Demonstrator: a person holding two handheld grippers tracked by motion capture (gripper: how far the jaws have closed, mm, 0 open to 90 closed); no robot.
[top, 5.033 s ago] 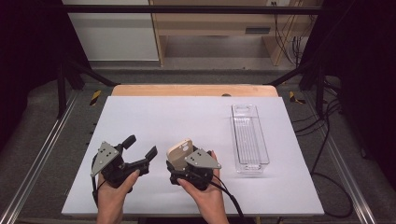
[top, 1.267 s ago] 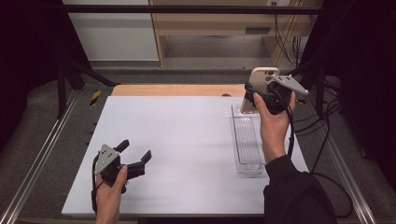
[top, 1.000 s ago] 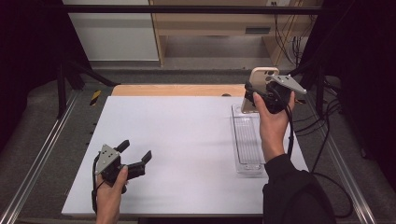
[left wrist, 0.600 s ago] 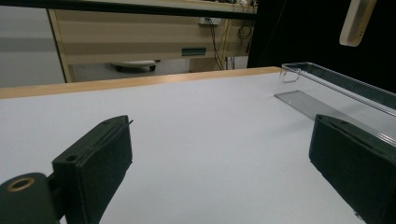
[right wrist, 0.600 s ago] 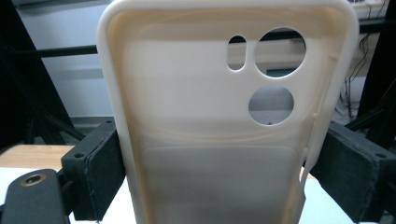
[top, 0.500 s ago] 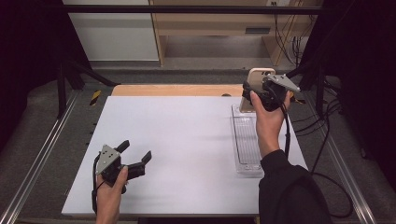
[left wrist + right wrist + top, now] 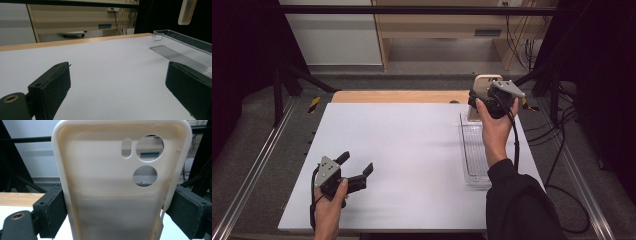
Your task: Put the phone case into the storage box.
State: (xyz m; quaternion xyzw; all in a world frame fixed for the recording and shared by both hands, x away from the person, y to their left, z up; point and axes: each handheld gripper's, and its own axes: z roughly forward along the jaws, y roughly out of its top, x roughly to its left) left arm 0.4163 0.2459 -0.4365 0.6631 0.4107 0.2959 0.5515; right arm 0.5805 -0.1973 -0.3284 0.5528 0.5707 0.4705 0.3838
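One cream phone case [image 7: 117, 187], one clear plastic tray [image 7: 476, 150] on the right, one white table [image 7: 402, 150], and two tools: left tool [image 7: 357, 172], right tool [image 7: 479, 97].
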